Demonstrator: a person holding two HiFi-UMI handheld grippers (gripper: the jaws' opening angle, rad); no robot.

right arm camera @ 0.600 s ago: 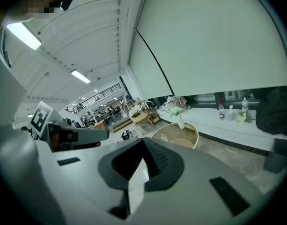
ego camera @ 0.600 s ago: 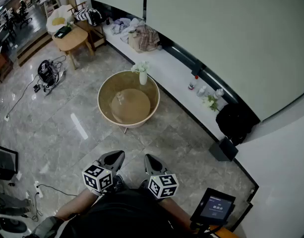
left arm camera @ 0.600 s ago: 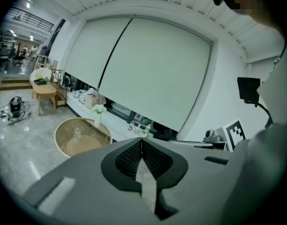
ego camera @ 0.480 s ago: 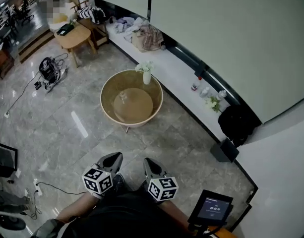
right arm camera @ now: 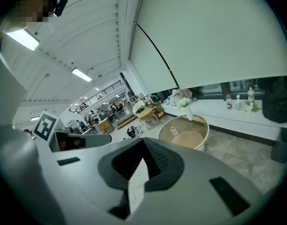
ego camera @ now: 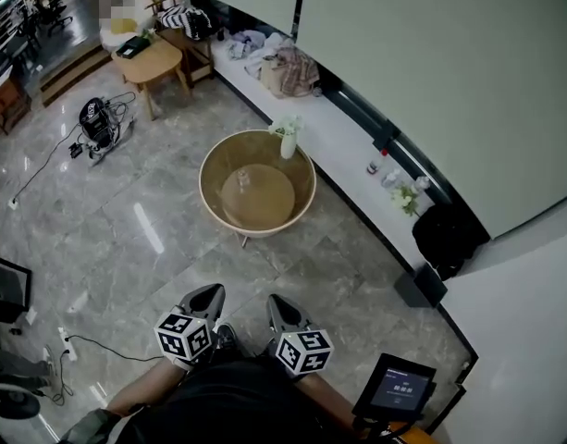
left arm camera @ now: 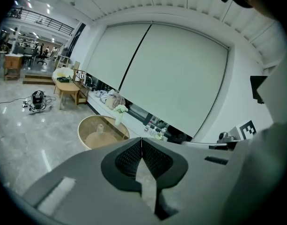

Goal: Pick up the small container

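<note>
Landmark: round table (ego camera: 210, 203), tan and tub-shaped with a raised rim, standing on the grey marble floor (ego camera: 126, 248). Far left of the round table: a black machine with loose cables (ego camera: 95, 118), lying on the floor. Up and left of the round table: a wooden side table (ego camera: 150, 63). Well below the round table, close to the person's body: left gripper (ego camera: 209, 293), jaws pressed together with nothing between them, pointing toward the round table. On the round table, left of its middle and clear of the rim: small container (ego camera: 243, 180), pale, upright, well apart from both grippers. At the round table's far rim: white vase with pale flowers (ego camera: 288, 141); whether it stands on the table or just behind it cannot be told. Below the round table, just beside the left one: right gripper (ego camera: 281, 304), jaws closed tip to tip, empty. Behind and right of the round table: long white ledge (ego camera: 343, 146) along the wall, with a heap of clothes (ego camera: 290, 67) and small bottles (ego camera: 387, 171) on it. Right of the round table: black bag (ego camera: 443, 232). Lower right of the round table: dark screen (ego camera: 400, 387).
</note>
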